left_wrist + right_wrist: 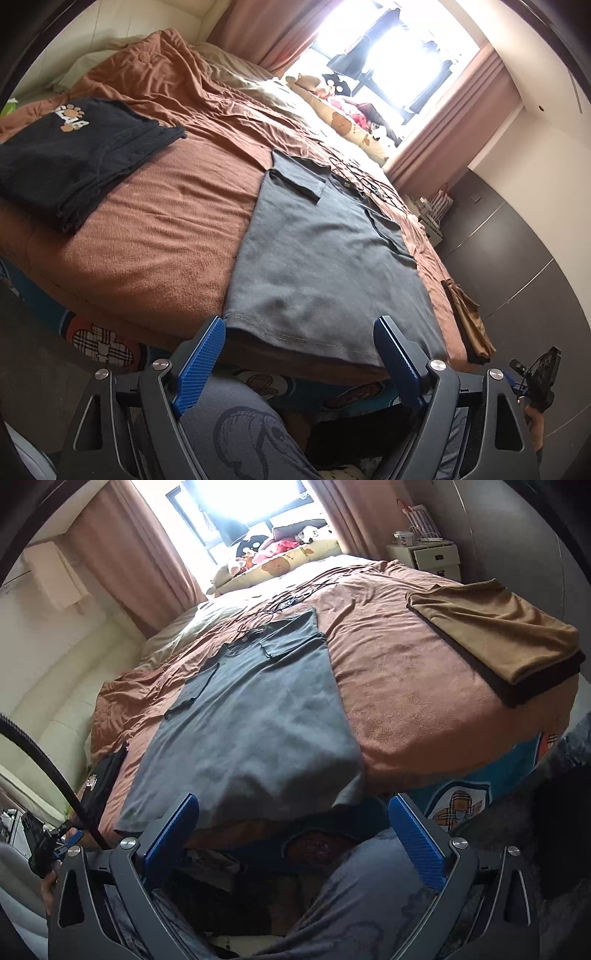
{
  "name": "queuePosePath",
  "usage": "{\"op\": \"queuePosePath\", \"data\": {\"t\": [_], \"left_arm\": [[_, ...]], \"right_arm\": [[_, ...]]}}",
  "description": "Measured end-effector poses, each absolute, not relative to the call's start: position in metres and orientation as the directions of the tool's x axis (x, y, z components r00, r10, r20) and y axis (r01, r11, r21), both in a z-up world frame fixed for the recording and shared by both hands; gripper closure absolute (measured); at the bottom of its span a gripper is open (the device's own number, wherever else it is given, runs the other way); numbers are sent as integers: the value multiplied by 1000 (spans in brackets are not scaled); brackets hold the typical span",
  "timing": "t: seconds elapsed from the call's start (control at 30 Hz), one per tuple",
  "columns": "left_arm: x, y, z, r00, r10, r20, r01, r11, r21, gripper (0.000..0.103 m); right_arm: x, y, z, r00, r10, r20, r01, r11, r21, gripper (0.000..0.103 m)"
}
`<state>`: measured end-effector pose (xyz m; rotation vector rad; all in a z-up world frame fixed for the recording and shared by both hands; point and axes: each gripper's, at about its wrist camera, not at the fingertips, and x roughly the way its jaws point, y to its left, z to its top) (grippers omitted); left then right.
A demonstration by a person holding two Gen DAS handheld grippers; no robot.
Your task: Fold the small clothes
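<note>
A grey T-shirt (pixel 314 258) (pixel 251 731) lies flat on the brown bed cover (pixel 166 229) (pixel 406 686), both sleeves folded inward and its hem along the near edge of the bed. My left gripper (pixel 301 334) is open, its blue fingers standing either side of the hem's left part without pressing on it. My right gripper (pixel 293 806) is also open just in front of the hem, with the shirt's right corner hanging between and slightly beyond its fingers. Neither holds anything.
A folded black garment with a paw print (pixel 74 158) (pixel 99 779) lies to the left and a folded tan garment (pixel 495 638) (pixel 469 317) to the right. Cables (pixel 288 598), pillows and soft toys (pixel 280 554) lie towards the window. A person's knee (pixel 240 424) (pixel 369 886) is below the grippers.
</note>
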<state>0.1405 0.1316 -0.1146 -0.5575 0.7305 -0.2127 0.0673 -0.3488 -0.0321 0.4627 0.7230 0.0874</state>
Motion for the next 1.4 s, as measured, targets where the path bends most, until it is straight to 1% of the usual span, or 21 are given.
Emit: {"op": "queuePosePath", "data": {"t": [0.2,0.27,0.33,0.37,0.47,0.6,0.7,0.87,0.93,1.0,1.03,1.07,1.13,1.2,1.3,1.4], "left_arm": [[148,148,-142,719,-383,-579,-65,793,-605,20],[153,153,-151,715,-387,-583,-86,779,-622,21],[159,157,-160,710,-378,-595,-115,770,-627,26],[161,159,-162,711,-369,-598,-129,768,-628,26],[168,163,-170,714,-375,-591,-153,741,-654,26],[178,160,-184,692,-378,-615,-183,733,-655,26],[184,159,-195,680,-390,-621,-206,712,-672,26],[190,159,-210,674,-408,-616,-245,663,-708,30],[190,162,-216,682,-400,-613,-276,635,-721,34],[188,165,-222,688,-393,-610,-308,604,-735,34],[187,166,-225,687,-401,-606,-316,585,-746,34],[186,165,-229,686,-418,-596,-318,565,-761,34],[185,159,-233,679,-445,-584,-314,542,-779,34],[184,153,-235,674,-462,-577,-307,535,-787,36],[186,148,-233,680,-476,-558,-293,521,-801,38],[191,148,-235,670,-463,-580,-315,531,-787,45]], "right_arm": [[94,-345,-54,723,247,-645,91,892,444,1],[106,-344,-61,714,251,-653,94,891,445,3],[118,-343,-68,705,255,-662,101,887,450,6],[124,-343,-73,701,257,-665,105,885,453,6],[138,-342,-88,689,260,-677,122,878,462,7],[156,-342,-110,662,261,-702,155,869,469,7],[167,-342,-126,635,259,-728,176,869,462,11],[180,-344,-138,608,264,-749,189,868,460,12],[183,-346,-141,606,262,-751,201,863,463,12],[184,-349,-144,604,263,-752,211,857,469,12],[185,-350,-145,603,271,-751,211,853,478,14],[186,-350,-147,601,285,-746,207,846,491,21],[186,-351,-154,589,302,-750,212,838,503,25],[187,-353,-161,582,289,-760,231,838,495,25],[187,-356,-166,579,308,-755,243,819,520,25],[188,-355,-166,583,307,-752,236,822,519,25]]}}
